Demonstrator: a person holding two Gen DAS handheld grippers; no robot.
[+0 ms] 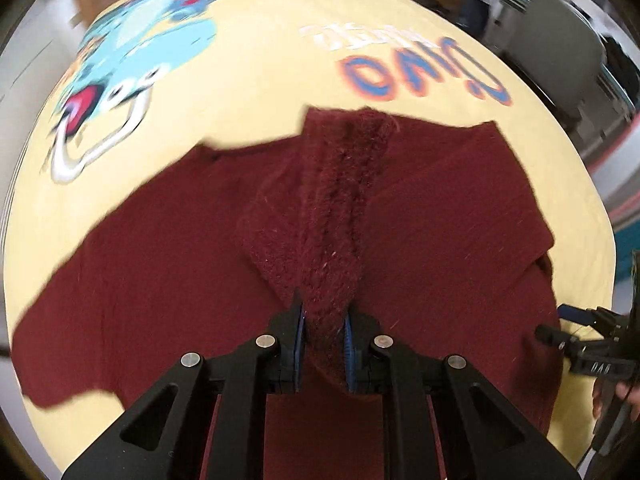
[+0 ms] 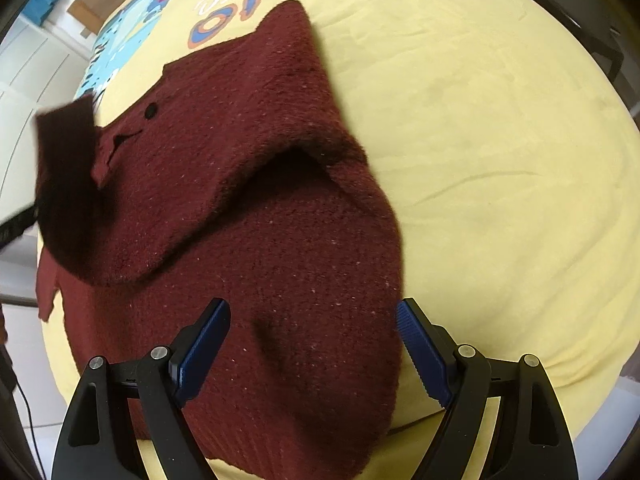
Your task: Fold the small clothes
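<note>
So the left wrist view is the one that shows an actual grip: the left gripper (image 1: 323, 344) has its jaws clamped on a thick fold of the maroon knit sweater (image 1: 420, 240), and that fold runs straight out ahead of the jaws like a ridge, with the rest of the garment spread flat to both sides of them. This view is motion-blurred. It also catches the right gripper (image 1: 560, 332) off at the sweater's right edge, plus a bit of a person's hand (image 1: 624, 396) holding it; you can't see either of those things from the other camera.

The right wrist view shows what the left one doesn't: the right gripper (image 2: 312, 344) has its jaws standing wide apart, blue pads (image 2: 420, 344) clear of the fabric, with the sweater's lower body lying between and just ahead of them. Nothing is pinched there. Farther ahead of the jaws the knit bunches into a raised pocket-like fold, and there's a small black button (image 2: 151, 110) near the neckline, well ahead and to the left. At far left a flap of the sweater is lifted and blurry.

Everything sits on a yellow cloth with a cartoon dino print (image 2: 500, 160) covering the surface. No containers in either view.
</note>
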